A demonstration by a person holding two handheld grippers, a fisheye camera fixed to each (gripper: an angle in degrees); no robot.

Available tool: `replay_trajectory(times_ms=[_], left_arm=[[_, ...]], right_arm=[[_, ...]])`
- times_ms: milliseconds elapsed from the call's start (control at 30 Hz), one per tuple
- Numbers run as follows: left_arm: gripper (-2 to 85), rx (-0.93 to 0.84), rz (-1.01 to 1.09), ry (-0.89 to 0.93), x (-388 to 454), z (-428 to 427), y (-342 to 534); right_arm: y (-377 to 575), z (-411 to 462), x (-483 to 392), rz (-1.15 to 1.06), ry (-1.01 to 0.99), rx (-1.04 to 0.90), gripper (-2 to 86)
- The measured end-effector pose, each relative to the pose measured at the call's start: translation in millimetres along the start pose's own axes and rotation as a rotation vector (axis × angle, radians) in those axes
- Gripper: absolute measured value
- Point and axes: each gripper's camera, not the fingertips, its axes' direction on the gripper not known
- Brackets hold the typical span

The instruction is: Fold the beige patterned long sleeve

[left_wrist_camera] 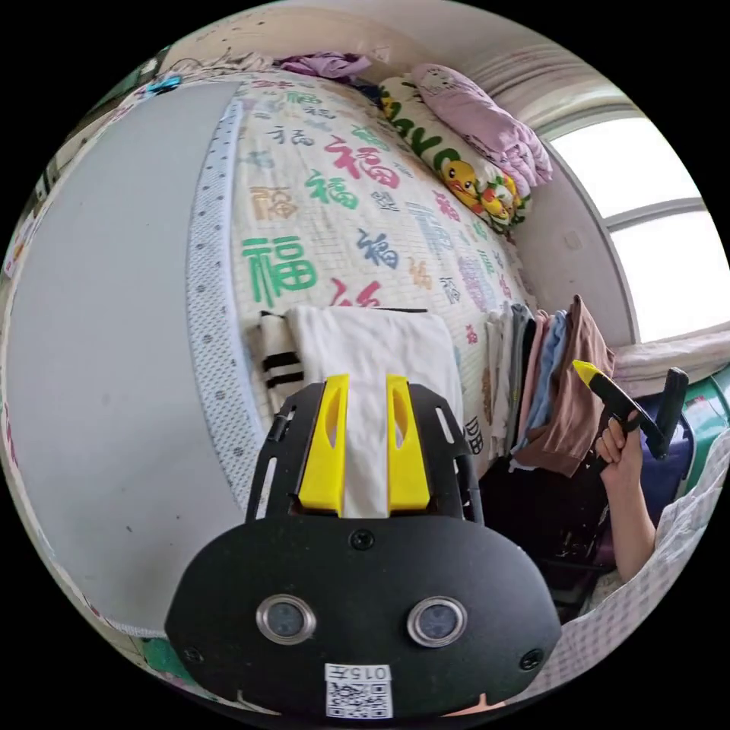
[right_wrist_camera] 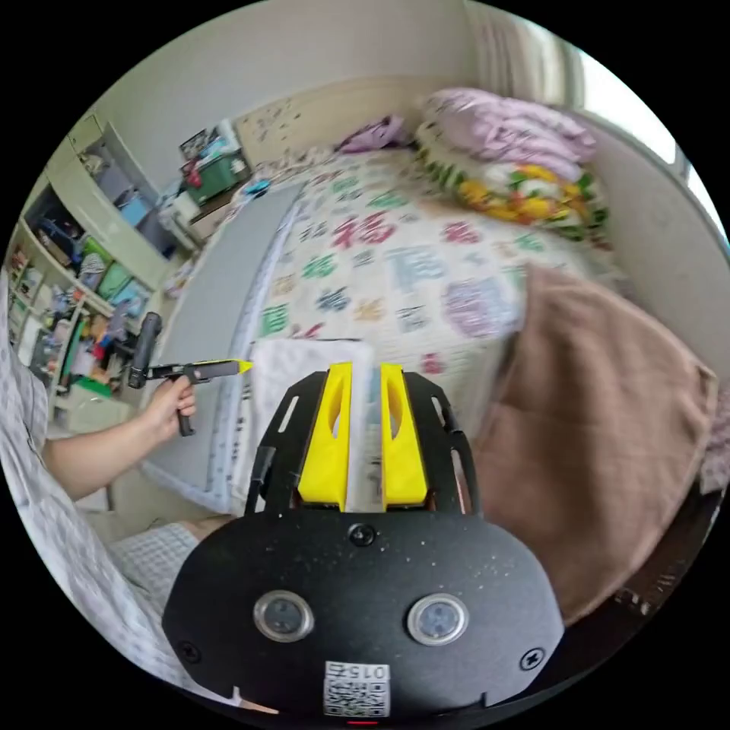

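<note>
Bedroom session today, and I'm working over the bed [left_wrist_camera: 365,220] with the lettered sheet and a grey mat [left_wrist_camera: 114,342] lying along one side. I'm hovering the left claw [left_wrist_camera: 367,380] above a folded white garment [left_wrist_camera: 372,334] near the bed's edge, with a striped piece [left_wrist_camera: 277,357] just beside it. Its jaws are sitting a narrow slit apart with nothing between them. The right claw [right_wrist_camera: 365,369] is looking the same, barely parted and carrying nothing, and I'm holding it up in the air near the brown garment [right_wrist_camera: 601,426].

As far as I can tell, the beige patterned long sleeve [left_wrist_camera: 493,365] is hanging in the row of clothes draped over the bed's edge, at the end nearest the white garment. It's bunched and seen edge-on, so I'm guessing a bit there.

So I'm reckoning the step is fetching it. What I'm planning:
- opening the jaws wider before going in, since that slit won't take a fold of cloth
- pinching at the top, where it's lying over the edge, not the dangling part
- taking only that one layer, because the neighbours are pressing right against it
- lifting it clear, then spreading it flat on the open sheet, away from the white garment.
</note>
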Motion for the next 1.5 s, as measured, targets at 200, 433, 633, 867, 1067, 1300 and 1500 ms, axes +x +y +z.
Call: replay_trajectory(times_ms=[200,433,633,867,1067,1300,1500], left_arm=[[7.8,0.04,-0.101,-0.002,-52,-24,3],[7.1,0.131,-0.164,0.126,-76,-42,-12],[7.9,0.115,-0.171,0.17,-88,-38,-34],[9.4,0.035,-0.169,0.146,-84,-7,-71],[7.2,-0.023,-0.124,-0.037,-64,1,-90],[-0.5,0.135,-0.127,0.08,-63,-60,-65],[-0.9,0.388,-0.077,0.311,-73,-159,-7]], right_arm=[[-56,182,-139,-0.134,-0.353,-0.117,9.2],[-64,343,-209,-0.198,-0.037,-0.349,7.9],[-45,307,-162,-0.05,-0.141,-0.298,2.1],[11,211,-54,0.103,-0.184,-0.234,0.7],[36,148,-11,0.09,-0.277,-0.193,0.5],[38,64,-13,-0.041,-0.383,-0.066,0.4],[45,-65,-25,-0.043,-0.381,0.099,0.4]])
